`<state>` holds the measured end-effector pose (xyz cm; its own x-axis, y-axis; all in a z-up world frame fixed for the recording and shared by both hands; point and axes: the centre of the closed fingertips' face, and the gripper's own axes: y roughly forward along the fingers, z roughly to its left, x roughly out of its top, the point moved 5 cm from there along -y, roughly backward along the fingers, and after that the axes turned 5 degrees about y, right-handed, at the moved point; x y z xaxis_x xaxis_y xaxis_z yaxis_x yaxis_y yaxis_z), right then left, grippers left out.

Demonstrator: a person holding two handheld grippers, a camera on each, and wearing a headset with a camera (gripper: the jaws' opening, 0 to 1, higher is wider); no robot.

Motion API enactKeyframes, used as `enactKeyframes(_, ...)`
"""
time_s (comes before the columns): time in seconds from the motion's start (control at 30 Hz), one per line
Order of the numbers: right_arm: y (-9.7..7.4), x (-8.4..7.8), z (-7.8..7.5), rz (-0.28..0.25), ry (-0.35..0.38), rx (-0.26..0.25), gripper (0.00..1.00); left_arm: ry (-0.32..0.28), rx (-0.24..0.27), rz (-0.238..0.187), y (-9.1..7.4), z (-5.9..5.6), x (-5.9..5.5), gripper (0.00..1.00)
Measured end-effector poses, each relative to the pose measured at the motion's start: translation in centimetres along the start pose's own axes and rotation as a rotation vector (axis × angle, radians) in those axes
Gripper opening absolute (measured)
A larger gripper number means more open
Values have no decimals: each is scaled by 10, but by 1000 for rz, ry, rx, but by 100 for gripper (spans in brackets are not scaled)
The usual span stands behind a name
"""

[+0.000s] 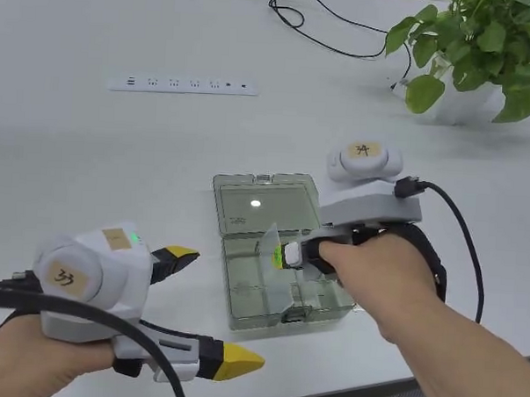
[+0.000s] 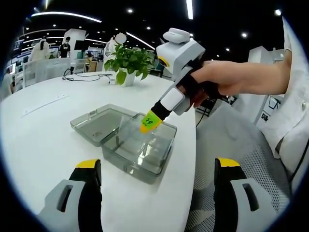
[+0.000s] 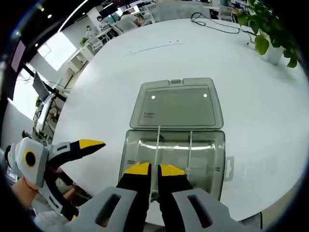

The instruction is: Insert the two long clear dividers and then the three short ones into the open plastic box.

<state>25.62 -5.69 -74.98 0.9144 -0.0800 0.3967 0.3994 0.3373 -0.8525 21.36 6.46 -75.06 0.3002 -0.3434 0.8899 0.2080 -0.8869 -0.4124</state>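
Note:
The open smoky plastic box [image 1: 228, 289] lies on the white table with its lid [image 1: 265, 201] flat behind it. My right gripper [image 1: 289, 255] is shut on a long clear divider [image 1: 270, 240] that stands tilted over the box's tray. In the right gripper view the yellow-tipped right gripper [image 3: 154, 170] pinches that divider [image 3: 158, 145] on edge, and a second clear divider [image 3: 189, 150] stands in the box [image 3: 218, 159] beside it. My left gripper [image 1: 212, 307] is open on the table left of the box, holding nothing. In the left gripper view, the left gripper [image 2: 157, 166] faces the box [image 2: 120, 157].
A white power strip [image 1: 182, 84] lies at the far left. A potted plant [image 1: 474, 49] and a black cable [image 1: 342, 39] sit at the back right. The table's front edge runs just below the box.

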Motion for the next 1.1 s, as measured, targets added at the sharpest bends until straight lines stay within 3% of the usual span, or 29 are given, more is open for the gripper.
enactKeyframes(0.43,6,0,7,32,-71,9,7,3,-2,2,-1,0,-1,100)
enactKeyframes(1.1,22,-3,3,85,-84,65,9,12,0,11,-1,4,-2,100)
